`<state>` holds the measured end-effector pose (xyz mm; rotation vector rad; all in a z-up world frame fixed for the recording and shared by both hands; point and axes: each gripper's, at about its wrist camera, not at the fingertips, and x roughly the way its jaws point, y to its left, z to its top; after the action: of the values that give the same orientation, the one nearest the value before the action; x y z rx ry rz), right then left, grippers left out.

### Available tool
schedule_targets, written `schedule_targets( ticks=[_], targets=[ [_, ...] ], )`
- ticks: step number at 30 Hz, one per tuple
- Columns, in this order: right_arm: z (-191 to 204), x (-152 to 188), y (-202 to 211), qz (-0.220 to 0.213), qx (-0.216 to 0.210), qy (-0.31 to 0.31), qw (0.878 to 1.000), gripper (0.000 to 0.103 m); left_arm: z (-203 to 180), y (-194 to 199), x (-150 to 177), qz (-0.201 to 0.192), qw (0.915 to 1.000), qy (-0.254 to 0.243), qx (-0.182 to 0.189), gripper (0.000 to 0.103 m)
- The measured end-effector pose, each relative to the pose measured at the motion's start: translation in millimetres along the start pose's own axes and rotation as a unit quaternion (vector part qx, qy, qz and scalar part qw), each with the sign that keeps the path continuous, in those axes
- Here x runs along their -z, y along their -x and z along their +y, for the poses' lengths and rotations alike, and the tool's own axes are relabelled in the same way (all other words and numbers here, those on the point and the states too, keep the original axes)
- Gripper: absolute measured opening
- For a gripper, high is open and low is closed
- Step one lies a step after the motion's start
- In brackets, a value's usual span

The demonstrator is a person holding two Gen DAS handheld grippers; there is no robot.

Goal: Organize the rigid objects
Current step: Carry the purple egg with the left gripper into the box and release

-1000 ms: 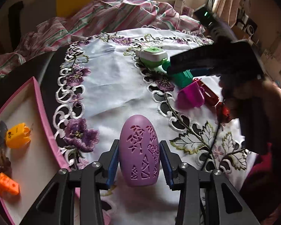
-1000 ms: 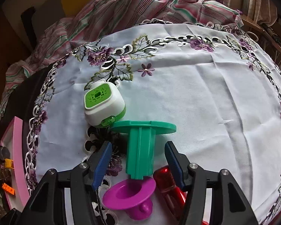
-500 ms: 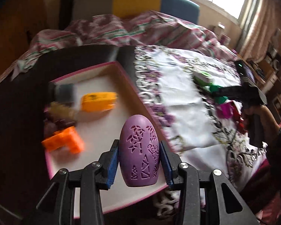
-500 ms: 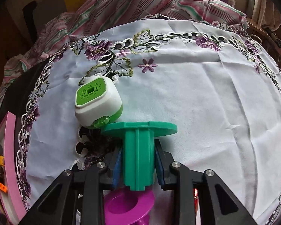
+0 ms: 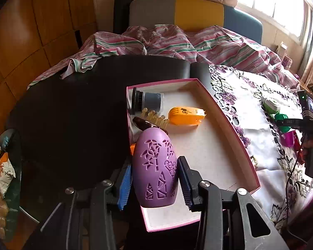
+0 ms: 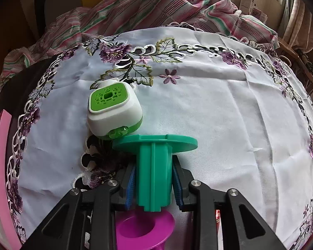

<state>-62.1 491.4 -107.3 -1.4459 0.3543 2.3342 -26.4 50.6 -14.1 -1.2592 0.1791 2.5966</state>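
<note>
Purple perforated case (image 5: 155, 167) sits low in the left wrist view, pinched between the blue pads of the left gripper (image 5: 155, 180), and it now hangs over the near end of the pink-rimmed box (image 5: 235, 133) rather than over the embroidered cloth (image 6: 198, 108) where it was a second ago, so the drop looks close. In the right wrist view, lower centre, the right gripper (image 6: 154, 182) has just closed on the stem of the green spool (image 6: 154, 166), which a second ago stood free between spread jaws (so both hands now carry something). A magenta funnel (image 6: 145, 228) lies right below the spool. Further up in the box, an orange shell (image 5: 186, 115) and a grey cylinder (image 5: 147, 102) crowd the far end, leaving the near floor free. Beyond the spool, touching its flange, stands the white-and-green device (image 6: 113, 111).
</note>
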Motion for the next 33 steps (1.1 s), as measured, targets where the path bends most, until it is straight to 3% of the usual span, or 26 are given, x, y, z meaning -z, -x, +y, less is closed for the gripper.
schedule_targets(
  ticks=[10,15,17,21,26,33],
  targets=[
    [2,0,-1,-0.002,0.005,0.01,1.0,0.03,-14,5,-8,-0.01,0.9998,-0.018,0.004,0.042],
    [3,0,-1,-0.002,0.009,0.014,1.0,0.03,-16,-11,-16,0.022,0.9987,0.003,0.046,0.042],
    [3,0,-1,-0.002,0.01,0.016,1.0,0.03,-13,-20,-25,0.037,0.9963,0.022,0.074,0.042],
    [4,-1,-1,-0.002,0.012,0.017,1.0,0.03,-14,-45,-49,0.044,0.9932,0.044,0.098,0.042],
    [6,-1,-1,-0.002,0.017,0.024,1.0,0.03,-22,-77,-90,0.036,0.9934,0.045,0.099,0.042],
    [8,-1,-1,-0.002,0.019,0.029,0.999,0.03,-26,-134,-124,0.078,0.9859,0.09,0.117,0.042]
  ],
)
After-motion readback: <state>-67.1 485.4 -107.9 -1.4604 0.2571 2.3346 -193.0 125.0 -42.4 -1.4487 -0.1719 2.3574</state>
